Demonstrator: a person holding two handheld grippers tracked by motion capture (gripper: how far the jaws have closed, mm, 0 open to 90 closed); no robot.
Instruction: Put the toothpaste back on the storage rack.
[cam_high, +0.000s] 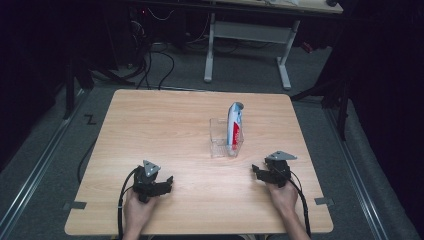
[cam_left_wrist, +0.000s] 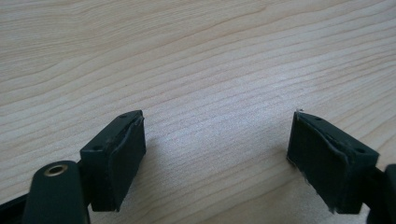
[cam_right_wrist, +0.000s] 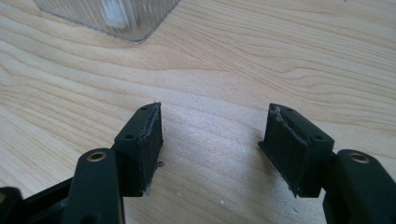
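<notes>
We see the toothpaste tube (cam_high: 234, 125) standing upright in the clear container (cam_high: 218, 141) mid-table (cam_high: 165, 125); our left gripper (cam_high: 167, 184) and right gripper (cam_high: 256, 171) rest near the front edge, jaws spread, grasping nothing; bare wood lies between them and the container.

A pale wooden bench (cam_high: 165, 125) stood on grey carpet (cam_high: 45, 150) in a dim room. Behind it a white-framed desk (cam_high: 250, 35) rose, black cables (cam_high: 155, 60) trailing across the floor into dark surroundings.
</notes>
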